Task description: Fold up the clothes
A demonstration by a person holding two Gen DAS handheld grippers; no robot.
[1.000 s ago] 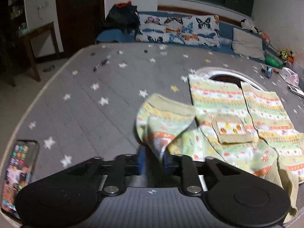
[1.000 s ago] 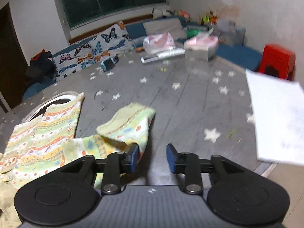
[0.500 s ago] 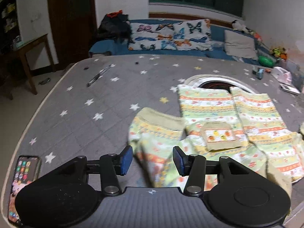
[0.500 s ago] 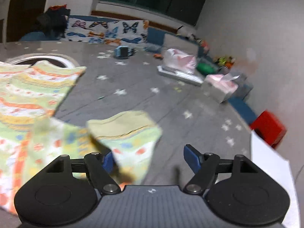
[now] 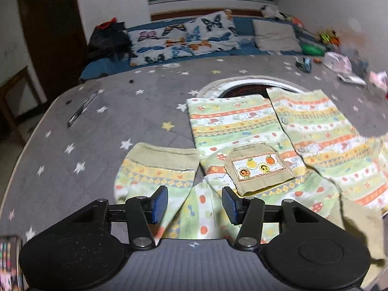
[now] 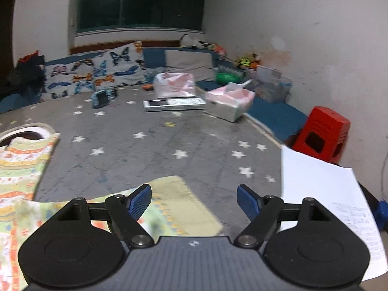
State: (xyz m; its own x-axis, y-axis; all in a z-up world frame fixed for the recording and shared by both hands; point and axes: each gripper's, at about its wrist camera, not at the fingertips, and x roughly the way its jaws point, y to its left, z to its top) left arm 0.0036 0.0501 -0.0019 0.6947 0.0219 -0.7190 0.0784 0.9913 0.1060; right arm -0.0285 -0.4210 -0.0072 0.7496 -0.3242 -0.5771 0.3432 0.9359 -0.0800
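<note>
Worktop (image 5: 101, 145) covered in grey cloth with white stars fills most of both views, and a bench with butterfly cushions (image 5: 184, 38) runs along its far side under a dark window. On the worktop lies the striped pastel garment (image 5: 242, 126), a small top spread flat with its two front panels side by side and its far edge over a round white-rimmed opening (image 5: 242, 84). Its left sleeve (image 5: 155, 167) lies folded toward the near side, the tan cuff on the far end, just left of a tan pocket (image 5: 257, 169) with a fruit band. The other sleeve (image 6: 179, 203) lies flat in the right wrist view, near the near edge. A white sheet of paper (image 6: 322, 194) sits at the right edge of the worktop, a red stool (image 6: 322, 135) beyond it on the floor. Farther off are a white keyboard-like slab (image 6: 174, 104) and pink-lined boxes (image 6: 230, 101). The left gripper (image 5: 194, 205) hovers over the left sleeve with its blue pads parted about halfway, pressing nothing; its jaws have just been opening. The right gripper (image 6: 194, 202) stands wide apart above the other sleeve, its jaws likewise just opening, cloth below but not pinched. A phone (image 5: 9, 262) shows at the near left corner.
</note>
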